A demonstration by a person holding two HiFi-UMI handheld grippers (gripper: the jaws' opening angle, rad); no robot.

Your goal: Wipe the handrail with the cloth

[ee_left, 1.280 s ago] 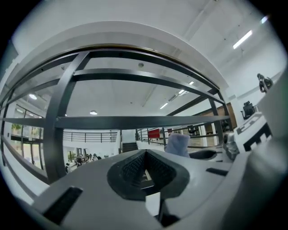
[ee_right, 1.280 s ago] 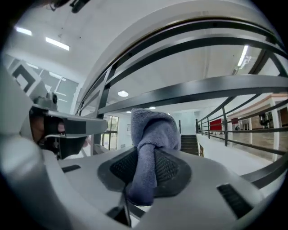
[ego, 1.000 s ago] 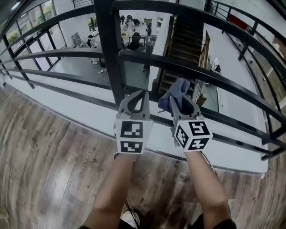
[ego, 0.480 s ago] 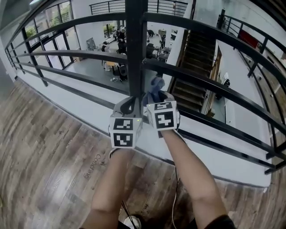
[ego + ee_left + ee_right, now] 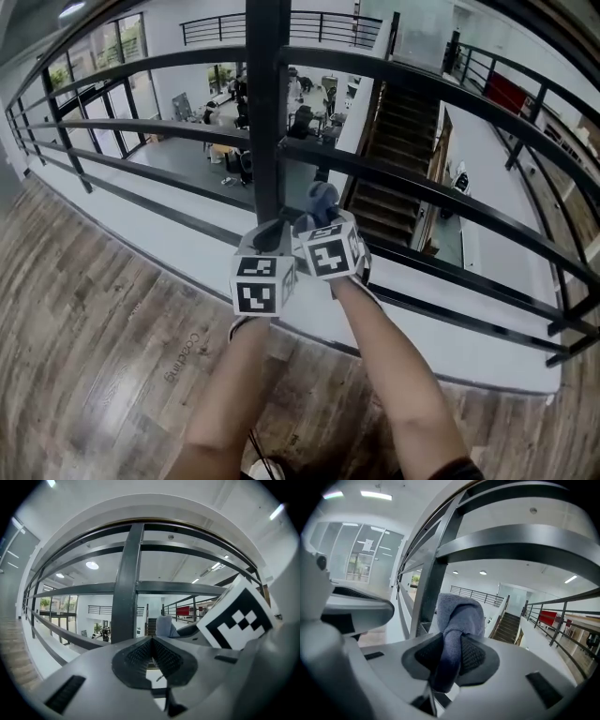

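The handrail is a black metal railing with a thick upright post (image 5: 267, 112) and several horizontal bars (image 5: 422, 187). My right gripper (image 5: 321, 220) is shut on a grey-blue cloth (image 5: 319, 199), which bunches out past the jaws close to the right side of the post, at the middle bar. In the right gripper view the cloth (image 5: 457, 616) stands up from the jaws in front of the post (image 5: 433, 588). My left gripper (image 5: 272, 232) is shut on nothing, right beside the right one at the post's foot. The left gripper view shows its pads (image 5: 140, 651) together below the post (image 5: 126, 583).
The railing runs along the edge of a wood-plank floor (image 5: 84, 319) with a white ledge (image 5: 197, 248) under it. Beyond lies a drop to a lower hall with a staircase (image 5: 394, 178). More railing (image 5: 525, 103) continues to the right.
Both grippers have moved left toward the upright post. The right gripper with the cloth has closed in until its cube sits against the left gripper's cube.
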